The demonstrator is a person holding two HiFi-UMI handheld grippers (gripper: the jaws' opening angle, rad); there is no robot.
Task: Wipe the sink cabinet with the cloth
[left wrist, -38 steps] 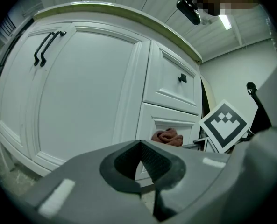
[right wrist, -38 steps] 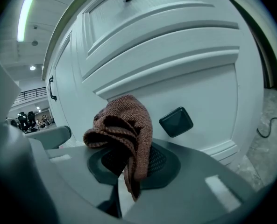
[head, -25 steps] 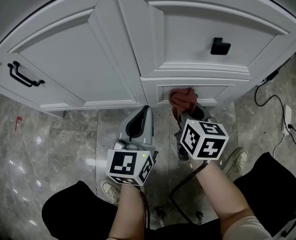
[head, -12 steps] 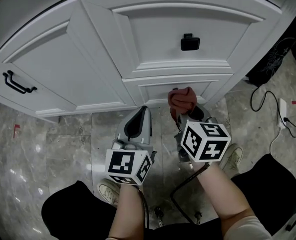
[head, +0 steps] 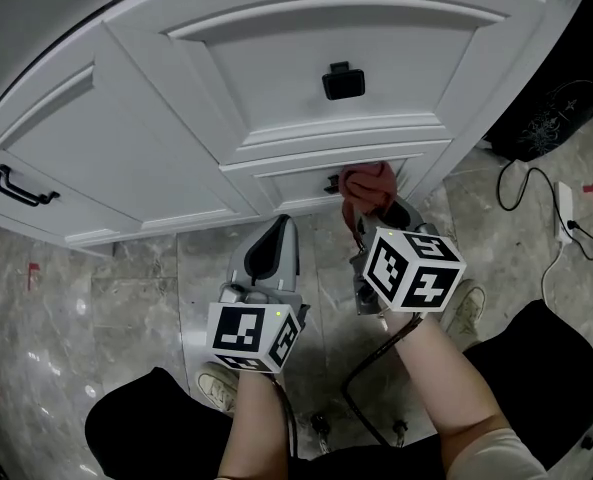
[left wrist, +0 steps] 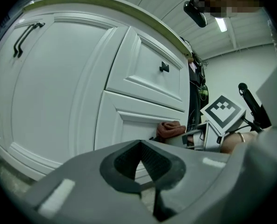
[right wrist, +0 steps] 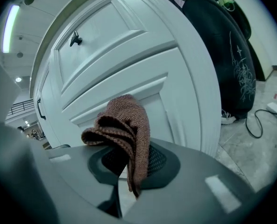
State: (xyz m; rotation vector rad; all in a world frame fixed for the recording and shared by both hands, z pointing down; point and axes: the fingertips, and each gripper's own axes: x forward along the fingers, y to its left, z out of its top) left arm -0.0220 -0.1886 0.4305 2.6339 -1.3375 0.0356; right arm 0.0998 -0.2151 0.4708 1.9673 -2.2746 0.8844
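R gripper (head: pixel 374 211) jaws pinched on brown cloth (head: pixel 367 185), wad bunched at lower drawer front (head: pixel 296 180) of sink cabinet (head: pixel 276 78), right part. L gripper (head: pixel 279 233) jaws pressed together, empty, just left of R, near cabinet base. Forearms (head: pixel 446 378) reach fwd side by side.

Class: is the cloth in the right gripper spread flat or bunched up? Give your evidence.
Bunched up. The cloth sits in layered folds, clamped in the right gripper, with one end hanging down.
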